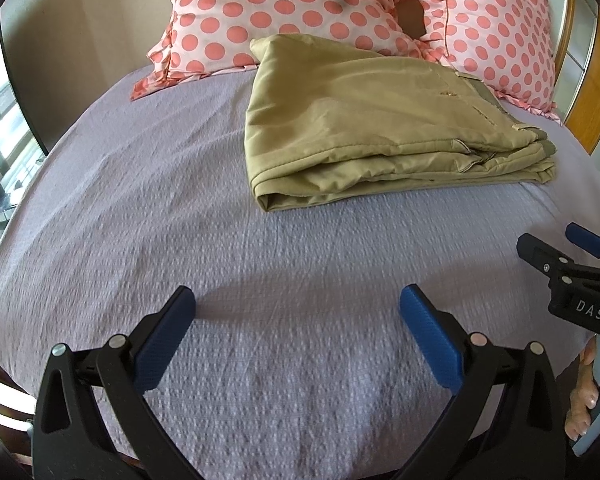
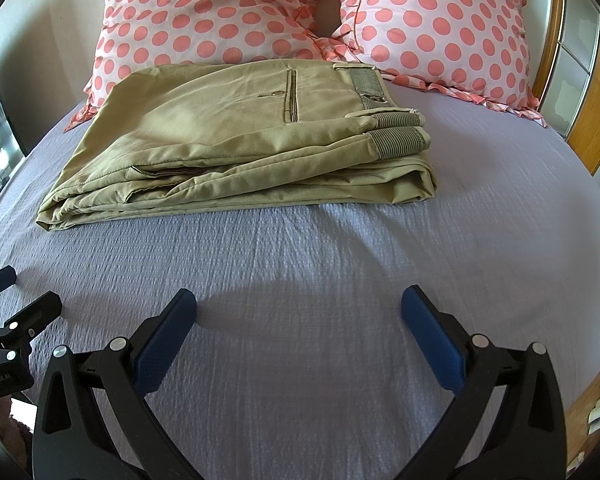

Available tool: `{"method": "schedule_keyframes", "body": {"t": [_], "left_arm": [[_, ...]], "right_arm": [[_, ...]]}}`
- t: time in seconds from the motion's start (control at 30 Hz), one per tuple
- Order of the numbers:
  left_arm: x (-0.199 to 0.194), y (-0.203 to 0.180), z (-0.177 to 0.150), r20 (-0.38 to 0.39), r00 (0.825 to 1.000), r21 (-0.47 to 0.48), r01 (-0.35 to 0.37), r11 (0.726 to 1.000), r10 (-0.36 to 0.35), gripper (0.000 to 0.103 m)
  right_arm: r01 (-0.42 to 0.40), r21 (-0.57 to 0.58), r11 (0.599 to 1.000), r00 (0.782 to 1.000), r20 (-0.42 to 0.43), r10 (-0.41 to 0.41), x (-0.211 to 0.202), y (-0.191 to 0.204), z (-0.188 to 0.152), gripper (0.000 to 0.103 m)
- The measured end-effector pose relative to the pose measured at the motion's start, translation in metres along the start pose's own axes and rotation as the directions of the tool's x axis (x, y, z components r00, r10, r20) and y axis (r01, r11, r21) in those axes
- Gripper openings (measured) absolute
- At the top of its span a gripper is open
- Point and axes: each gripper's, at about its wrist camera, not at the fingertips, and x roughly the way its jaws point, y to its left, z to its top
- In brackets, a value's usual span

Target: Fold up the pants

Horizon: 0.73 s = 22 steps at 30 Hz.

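Note:
Khaki pants [image 1: 372, 124] lie folded in a flat stack on the lavender bedspread [image 1: 180, 220], just in front of the pillows. In the right wrist view the pants [image 2: 236, 148] show a back pocket and striped waistband on top. My left gripper [image 1: 298, 312] is open and empty, low over the bedspread, well short of the pants. My right gripper [image 2: 299, 312] is open and empty too, over bare bedspread [image 2: 380, 260] in front of the pants. The right gripper also shows at the right edge of the left wrist view [image 1: 572, 260].
Two pink pillows with coral dots [image 1: 268, 12] [image 2: 440, 28] lean at the head of the bed. A wooden bed frame [image 2: 596, 120] runs along the right side. A beige wall [image 1: 80, 40] stands at the left.

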Motion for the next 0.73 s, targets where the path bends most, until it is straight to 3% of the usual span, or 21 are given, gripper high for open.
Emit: {"method": "schedule_keyframes", "body": {"t": [0.73], "left_arm": [[0.0015,-0.0001,0.0035,-0.019,1.0,-0.009,-0.007,1.0,0.007,0.101]], "right_arm": [[-0.004,-0.004,1.0,1.0,-0.001,0.004,-0.0002,-0.0017,0.0004,0.102]]}}
